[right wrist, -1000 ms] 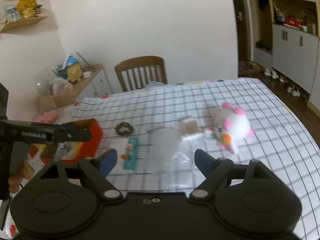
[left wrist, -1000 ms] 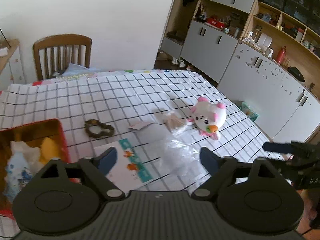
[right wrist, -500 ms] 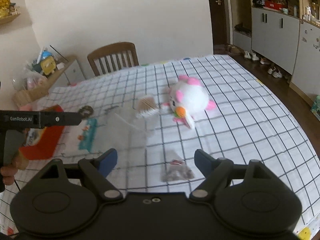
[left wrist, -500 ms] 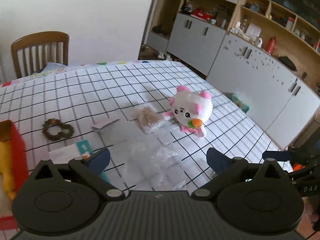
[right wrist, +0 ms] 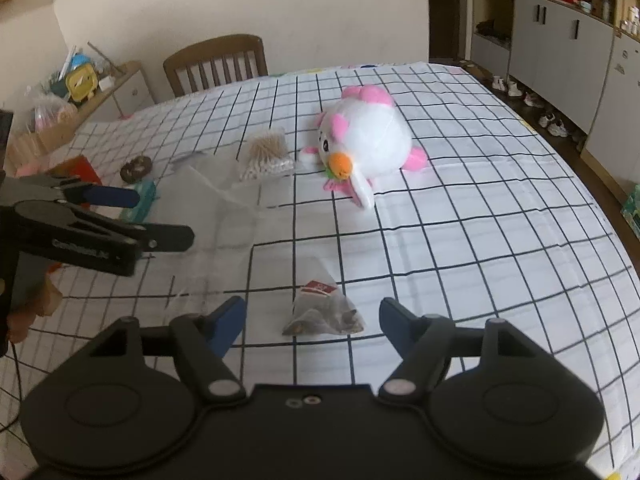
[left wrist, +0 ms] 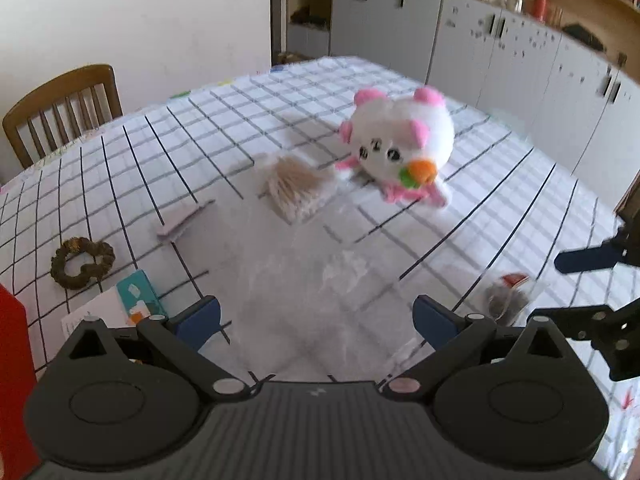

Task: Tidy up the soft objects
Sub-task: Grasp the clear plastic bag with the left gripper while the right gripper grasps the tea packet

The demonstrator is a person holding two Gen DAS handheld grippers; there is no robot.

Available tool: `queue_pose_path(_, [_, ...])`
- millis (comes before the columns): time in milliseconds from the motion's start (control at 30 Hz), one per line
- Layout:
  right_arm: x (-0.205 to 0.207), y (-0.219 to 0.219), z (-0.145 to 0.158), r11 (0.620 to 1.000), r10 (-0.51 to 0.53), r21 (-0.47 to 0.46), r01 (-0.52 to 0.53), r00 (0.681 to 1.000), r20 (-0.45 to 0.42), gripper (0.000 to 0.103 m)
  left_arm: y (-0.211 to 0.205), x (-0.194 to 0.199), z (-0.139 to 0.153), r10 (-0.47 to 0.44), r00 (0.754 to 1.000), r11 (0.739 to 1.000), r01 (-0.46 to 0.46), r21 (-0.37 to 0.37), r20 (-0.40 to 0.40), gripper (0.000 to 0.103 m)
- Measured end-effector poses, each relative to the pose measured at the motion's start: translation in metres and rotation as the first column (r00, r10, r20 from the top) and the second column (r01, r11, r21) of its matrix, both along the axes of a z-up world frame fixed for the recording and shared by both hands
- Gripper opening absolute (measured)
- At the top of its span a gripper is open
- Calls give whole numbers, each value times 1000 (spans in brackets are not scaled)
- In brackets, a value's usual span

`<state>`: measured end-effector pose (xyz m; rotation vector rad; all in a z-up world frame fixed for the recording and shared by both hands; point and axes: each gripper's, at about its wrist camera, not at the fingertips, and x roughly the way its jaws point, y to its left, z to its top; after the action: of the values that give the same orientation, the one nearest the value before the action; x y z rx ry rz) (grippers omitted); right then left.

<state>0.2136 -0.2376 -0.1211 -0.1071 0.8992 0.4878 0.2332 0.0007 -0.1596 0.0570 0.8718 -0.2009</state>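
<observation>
Nearest the right wrist camera, the right gripper (right wrist: 312, 318) has its jaws spread and closing, with one pyramid tea bag (right wrist: 325, 312) lying on the desk (right wrist: 480, 240) between the blue fingertips, which stand clear of it on both sides. At nine o'clock in that view the left gripper (right wrist: 132, 216) hangs over the desk with a hand (right wrist: 32, 308) on its handle.

In the left wrist view the left gripper (left wrist: 316, 316) is wide open, holding nothing, above one sheet of crumpled clear plastic (left wrist: 304, 280) spread on the checked cloth. The tea bag (left wrist: 506, 300) sits at three o'clock, just beside the right gripper's (left wrist: 572, 284) fingers.

At nine o'clock lies one printed card (left wrist: 120, 308) with a teal strip, and the corner of one red box (left wrist: 12, 344) shows at the left edge. A little farther at ten o'clock is one dark scalloped ring (left wrist: 82, 262), and beyond it one small pale flat strip (left wrist: 182, 220).

Past the plastic at twelve o'clock rests one clear packet of cotton swabs (left wrist: 298, 190), touching or almost touching one plush toy (left wrist: 400, 146) at one o'clock: white with pink ears and feet and an orange beak, lying on its side, face toward the camera.

One wooden chair (left wrist: 60, 112) stands at the desk's far side, at ten o'clock, and grey cabinets (left wrist: 500, 52) line the wall at two o'clock.
</observation>
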Motion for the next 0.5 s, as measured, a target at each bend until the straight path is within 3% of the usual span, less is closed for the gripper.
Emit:
queue_pose_path(200, [9,5,-12,999,19,-28,-19,1000,-18,67,-3,8,-18,13,998,1000,-13,13,-55,101])
queue_pose_path(300, [12,8,-16,999,26,-40,-27,999,-29,62,-4,10,-22,23,997,1000,-22,13,-76,84])
queue_pose_path(500, [15,10,-21,999,22,-43,-24,999,-38,46,1,7,-20,46,995,999,-46,-4,-90,39])
